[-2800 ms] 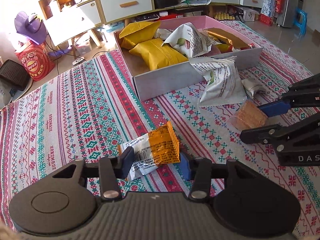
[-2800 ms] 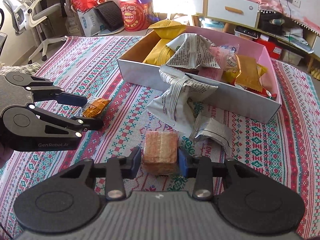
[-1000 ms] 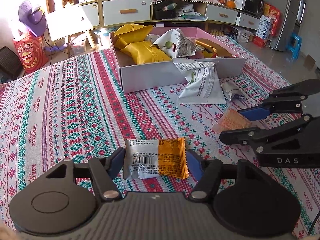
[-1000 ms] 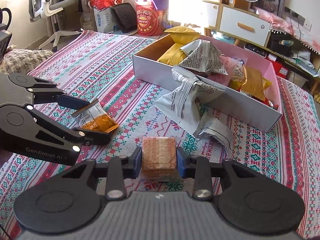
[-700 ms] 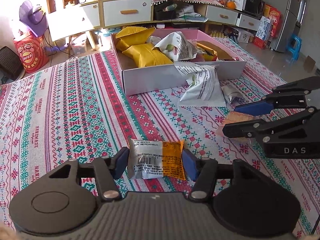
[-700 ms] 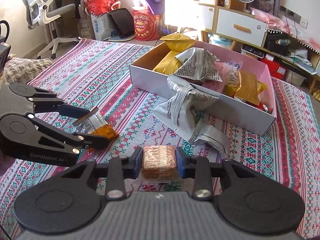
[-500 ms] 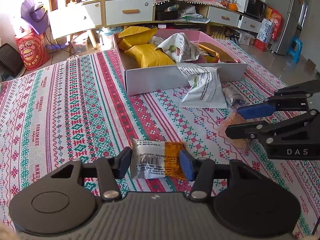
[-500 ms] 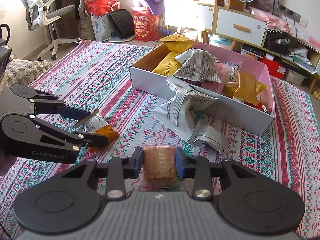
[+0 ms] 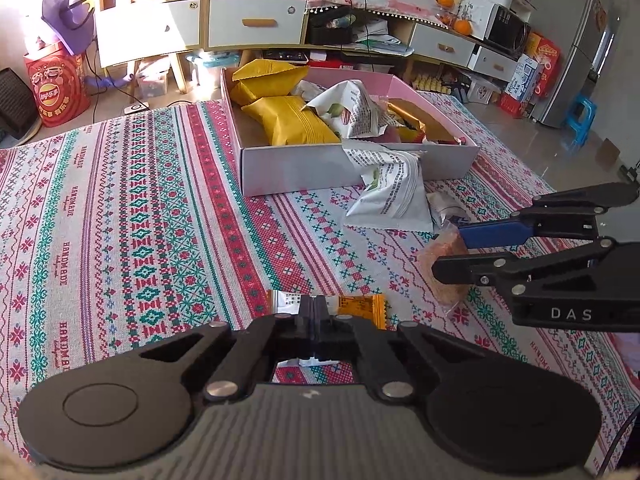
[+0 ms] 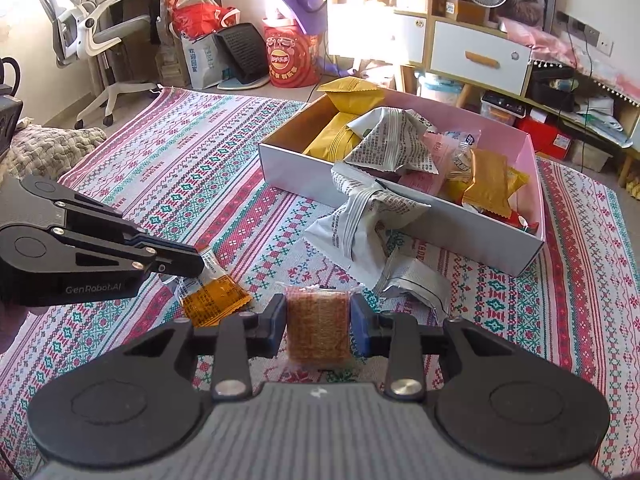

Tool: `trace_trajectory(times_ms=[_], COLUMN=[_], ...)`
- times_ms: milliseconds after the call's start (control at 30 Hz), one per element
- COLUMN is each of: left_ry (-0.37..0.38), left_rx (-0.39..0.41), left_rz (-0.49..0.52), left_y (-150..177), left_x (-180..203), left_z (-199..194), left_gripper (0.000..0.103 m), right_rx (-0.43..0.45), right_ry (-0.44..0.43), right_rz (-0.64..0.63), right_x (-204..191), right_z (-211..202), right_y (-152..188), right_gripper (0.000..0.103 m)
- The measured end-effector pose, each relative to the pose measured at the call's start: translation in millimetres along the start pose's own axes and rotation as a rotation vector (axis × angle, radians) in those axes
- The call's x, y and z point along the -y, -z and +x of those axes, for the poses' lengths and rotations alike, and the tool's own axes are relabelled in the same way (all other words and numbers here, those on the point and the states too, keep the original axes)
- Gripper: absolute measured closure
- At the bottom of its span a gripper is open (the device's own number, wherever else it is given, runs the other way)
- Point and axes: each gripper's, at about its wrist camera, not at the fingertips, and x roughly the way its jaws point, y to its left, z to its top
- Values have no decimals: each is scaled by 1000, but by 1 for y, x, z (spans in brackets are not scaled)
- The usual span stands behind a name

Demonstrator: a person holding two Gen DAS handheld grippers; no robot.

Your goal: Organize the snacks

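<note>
Left gripper (image 9: 315, 310), marked "GenRobot.AI", pinches an orange-and-silver snack packet (image 10: 214, 298) above the "HANDMADE" patterned cloth (image 9: 120, 220). Right gripper (image 10: 319, 320), marked "DAS", clamps a brown wafer pack (image 10: 318, 326). Beyond, a pink box (image 9: 304, 168) holds yellow bags (image 9: 292, 120) and other wrappers.

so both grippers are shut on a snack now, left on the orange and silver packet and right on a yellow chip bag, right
Not quite. The right gripper is shut on the brown wrapped cake, as the right wrist view shows. The left gripper is indeed shut on the orange and silver packet.
</note>
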Motion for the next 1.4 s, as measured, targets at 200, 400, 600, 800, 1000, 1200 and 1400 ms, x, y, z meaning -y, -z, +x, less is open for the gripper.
trace_trajectory(times_ms=[200, 400, 600, 800, 1000, 1200, 1400], left_ry=[34, -20, -26, -12, 62, 97, 54], left_rx=[-29, -15, -89, -77, -78, -74, -69], left_rz=[123, 398, 598, 544, 348, 225, 159], left_y=[1, 4, 4, -6, -12, -6, 1], left_x=[13, 32, 40, 31, 16, 9, 17], left_z=[-1, 1, 16, 27, 39, 37, 27], left_gripper=[81, 29, 12, 3, 3, 9, 21], right_rx=[1, -1, -9, -19, -29, -56, -90], right_ry=[-2, -6, -10, -12, -13, -7, -14], right_rz=[7, 3, 2, 1, 0, 5, 13], right_x=[1, -1, 0, 0, 0, 4, 5], right_z=[-2, -3, -2, 0, 1, 5, 7], right_y=[0, 1, 1, 0, 0, 3, 3], right_gripper=[72, 72, 72, 72, 72, 72, 70])
